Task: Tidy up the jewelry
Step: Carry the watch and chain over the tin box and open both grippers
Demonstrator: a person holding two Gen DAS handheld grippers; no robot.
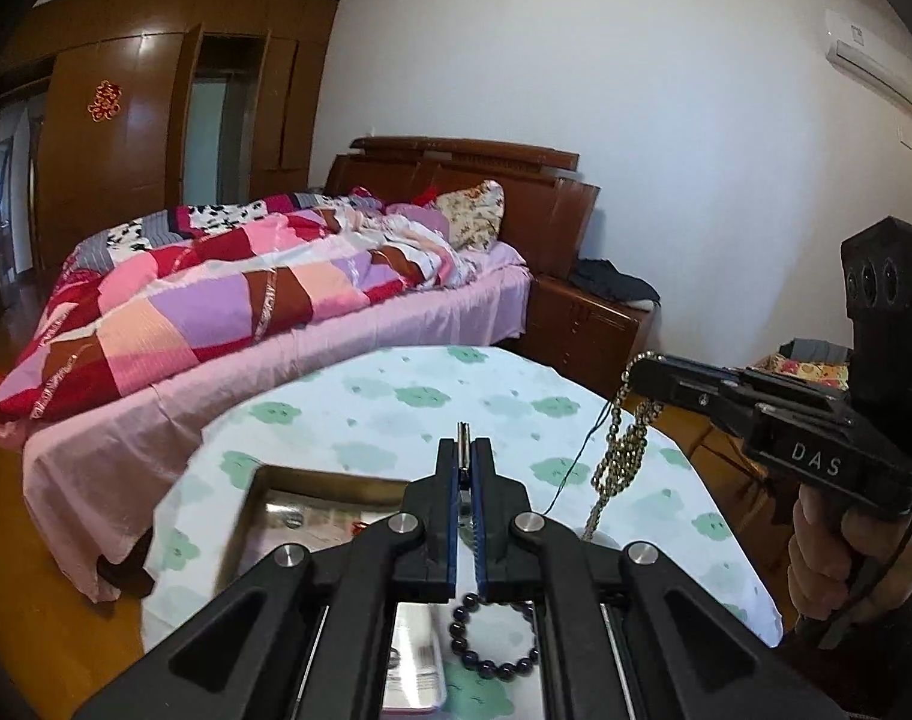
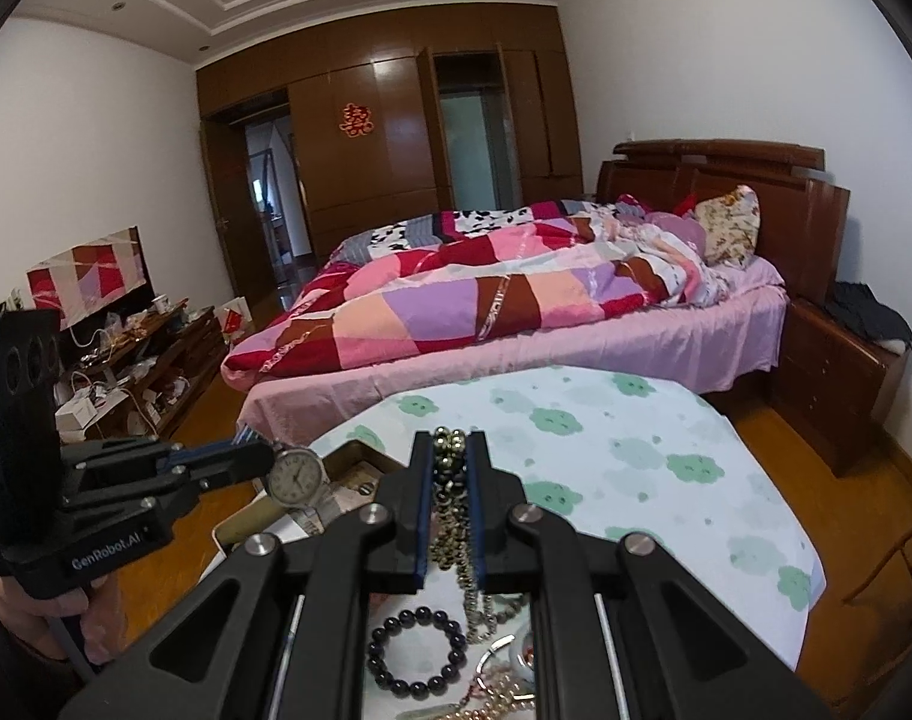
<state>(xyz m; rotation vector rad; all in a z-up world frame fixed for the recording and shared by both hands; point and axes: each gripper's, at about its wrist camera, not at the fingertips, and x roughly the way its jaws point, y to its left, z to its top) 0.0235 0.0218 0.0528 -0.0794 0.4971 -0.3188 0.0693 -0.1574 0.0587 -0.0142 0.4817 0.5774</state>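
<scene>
My left gripper (image 1: 467, 444) is shut on a wristwatch; in its own view only the thin metal edge (image 1: 465, 438) shows between the jaws, and the right wrist view shows the round watch face (image 2: 292, 476) at its tip (image 2: 270, 461). My right gripper (image 2: 450, 450) is shut on a gold bead chain (image 2: 453, 516) that hangs down to the table; the left wrist view shows the chain (image 1: 621, 450) dangling from it (image 1: 636, 369). A dark bead bracelet (image 2: 417, 651) lies on the table below, also in the left wrist view (image 1: 495, 636).
An open metal tin (image 1: 312, 504) with small items sits on the table with a cloud-print cloth (image 1: 408, 396). More jewelry, pale beads (image 2: 504, 690) and a ring-like piece, lies near the bracelet. A bed (image 2: 516, 300), a nightstand (image 2: 840, 372) and a cluttered TV stand (image 2: 132, 360) surround the table.
</scene>
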